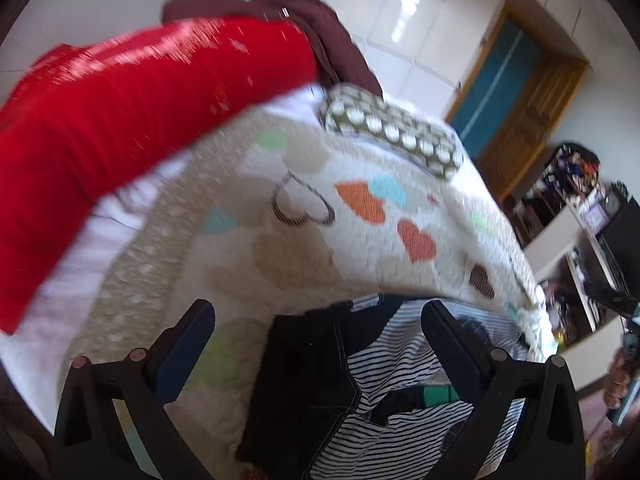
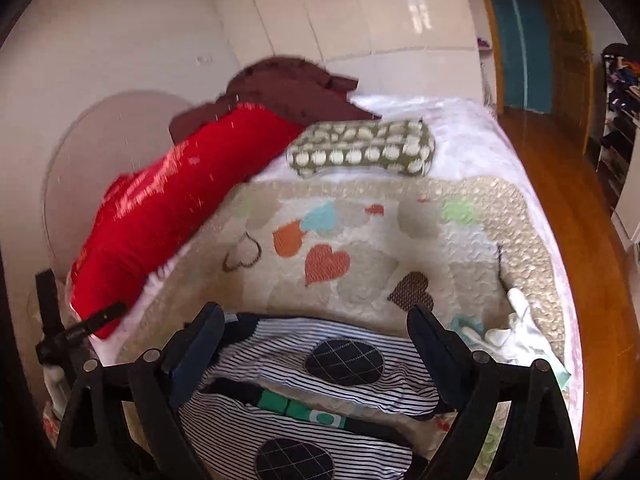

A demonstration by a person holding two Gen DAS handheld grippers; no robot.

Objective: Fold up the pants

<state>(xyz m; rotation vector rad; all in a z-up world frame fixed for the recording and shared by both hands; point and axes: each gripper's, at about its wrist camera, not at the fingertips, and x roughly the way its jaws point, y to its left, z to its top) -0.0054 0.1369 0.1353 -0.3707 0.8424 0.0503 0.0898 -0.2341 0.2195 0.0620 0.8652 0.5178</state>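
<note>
The pants [image 2: 320,340] are white with thin dark stripes, dark oval knee patches and a green band, and they lie on the heart-print quilt [image 2: 360,280] at the bed's near end. In the left wrist view the pants [image 1: 400,376] show a dark navy part with white stitching beside the stripes. My left gripper [image 1: 318,306] hovers over them, open, with nothing pinched between its fingers. My right gripper [image 2: 315,309] is also open above the striped cloth, gripping nothing. Motion blurs both views.
A long red bolster [image 2: 168,216] lies along the bed's left side, with brown cloth [image 2: 288,92] behind it. A green dotted pillow [image 2: 360,148] sits at the far end. Small white garments [image 2: 516,328] lie at the quilt's right edge. Wooden floor [image 2: 560,200] and shelves [image 1: 572,216] are on the right.
</note>
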